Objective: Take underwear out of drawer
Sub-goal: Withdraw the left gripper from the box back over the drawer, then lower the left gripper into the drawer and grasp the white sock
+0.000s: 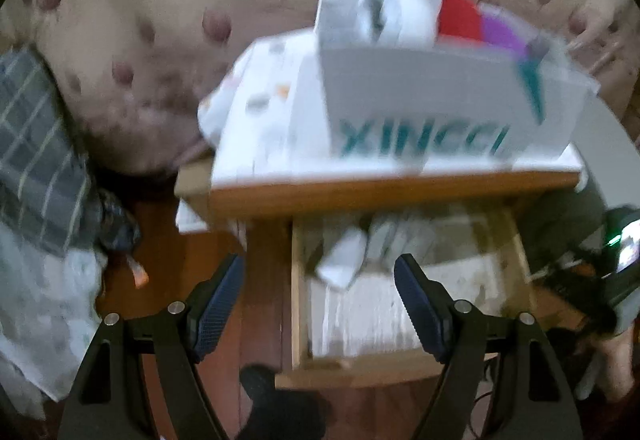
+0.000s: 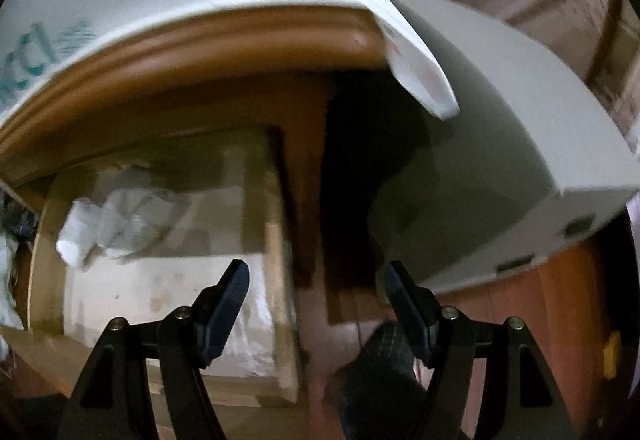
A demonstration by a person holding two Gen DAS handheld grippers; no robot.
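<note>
A pulled-out wooden drawer [image 1: 298, 304] sits under a bedside table top [image 1: 392, 188]. A pale, crumpled bundle of underwear [image 1: 348, 252] lies at the drawer's back left on a light lining. My left gripper [image 1: 320, 260] hovers above the drawer's front left with its jaws wide open and nothing between them. In the right wrist view the same underwear [image 2: 116, 224] lies far left in the drawer [image 2: 276, 240]. My right gripper [image 2: 316, 266] is open and empty over the drawer's right wall and the floor beside it. The left wrist view is blurred.
A white box with teal letters [image 1: 420, 108] holding red and purple cloth stands on the table. A patterned bed cover [image 1: 140, 40] and checked cloth [image 1: 36, 144] lie to the left. A large white box [image 2: 500, 120] stands right of the table. A dark-socked foot [image 2: 380, 372] rests on the wooden floor.
</note>
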